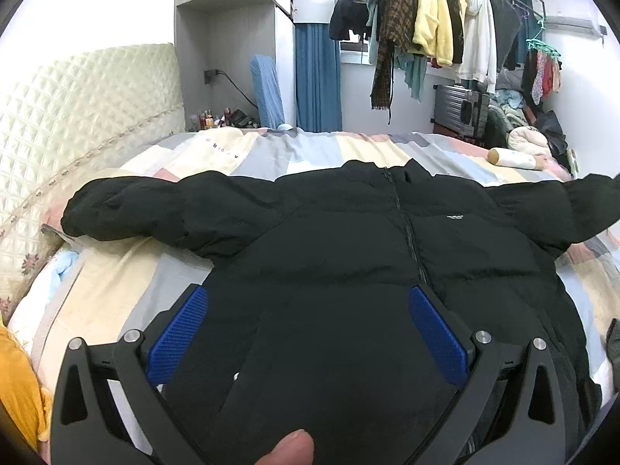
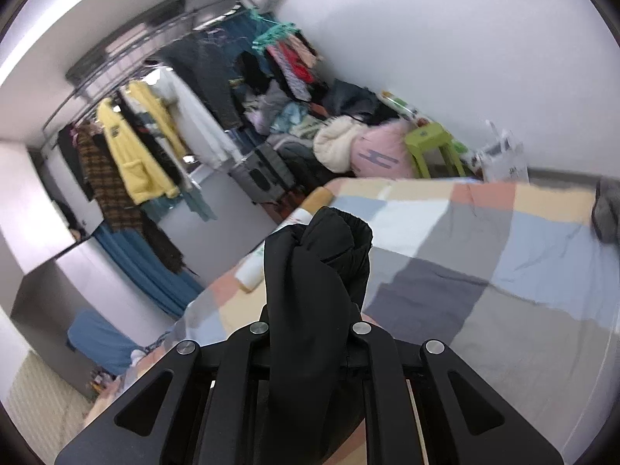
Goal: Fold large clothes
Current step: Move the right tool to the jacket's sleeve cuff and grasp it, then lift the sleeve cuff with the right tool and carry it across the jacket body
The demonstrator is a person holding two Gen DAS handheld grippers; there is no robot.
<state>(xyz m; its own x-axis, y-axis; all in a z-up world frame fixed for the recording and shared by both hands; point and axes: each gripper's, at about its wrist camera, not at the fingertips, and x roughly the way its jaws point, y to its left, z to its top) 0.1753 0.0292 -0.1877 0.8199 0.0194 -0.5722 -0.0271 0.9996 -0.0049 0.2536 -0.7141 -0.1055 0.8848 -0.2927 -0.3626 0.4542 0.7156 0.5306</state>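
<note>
A black puffer jacket (image 1: 348,240) lies front up on the patchwork quilt (image 1: 116,283), zipper closed and both sleeves spread out sideways. My left gripper (image 1: 308,294) hovers over the jacket's lower front with its blue pads (image 1: 178,333) wide apart and nothing pinched between them. A thumb tip (image 1: 286,447) shows at the bottom edge of that view. In the right wrist view my right gripper (image 2: 312,310) is shut on the jacket's sleeve (image 2: 325,240), whose bunched cuff sticks out past the fingers, lifted above the quilt (image 2: 484,255). The fabric hides the fingertips.
A quilted cream headboard (image 1: 77,116) runs along the bed's left. A loaded clothes rack (image 1: 438,27), a grey suitcase (image 1: 461,108) and heaped clothes stand beyond the far side. A white bottle (image 1: 511,157) lies on the quilt. A yellow cloth (image 1: 15,379) lies at near left, a green stool (image 2: 434,147) by the wall.
</note>
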